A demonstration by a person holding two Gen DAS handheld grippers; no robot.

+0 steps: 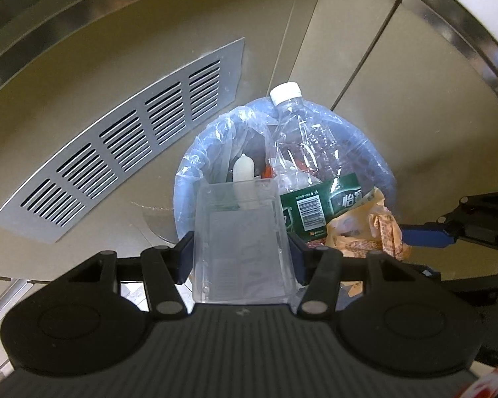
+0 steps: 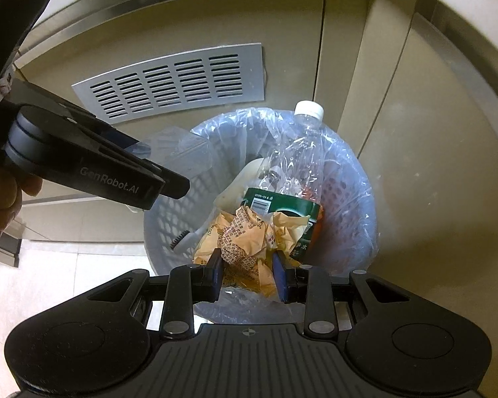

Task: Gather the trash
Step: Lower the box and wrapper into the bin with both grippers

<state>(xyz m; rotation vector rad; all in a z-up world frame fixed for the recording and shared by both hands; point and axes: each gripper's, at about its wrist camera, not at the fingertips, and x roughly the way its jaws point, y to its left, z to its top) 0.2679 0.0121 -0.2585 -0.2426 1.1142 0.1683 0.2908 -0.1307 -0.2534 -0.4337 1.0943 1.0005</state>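
My left gripper (image 1: pixel 240 253) is shut on a clear plastic tray (image 1: pixel 242 232) and holds it over the near rim of the bin. My right gripper (image 2: pixel 247 270) is shut on a crumpled orange paper wrapper (image 2: pixel 249 235), which also shows in the left wrist view (image 1: pixel 365 229), above the bin's contents. The round blue mesh bin (image 2: pixel 169 219) has a clear plastic liner (image 1: pixel 196 152). Inside stands a clear bottle (image 2: pixel 298 162) with a white cap and green label, which also shows in the left wrist view (image 1: pixel 302 139). A white brush-like item (image 2: pixel 186 242) lies in it too.
The bin stands on the floor against a beige cabinet with a slotted metal vent (image 2: pixel 179 83), also in the left wrist view (image 1: pixel 123 142). The left gripper's body (image 2: pixel 83 162) reaches in from the left of the right wrist view. Pale floor tiles (image 2: pixel 66 272) lie at lower left.
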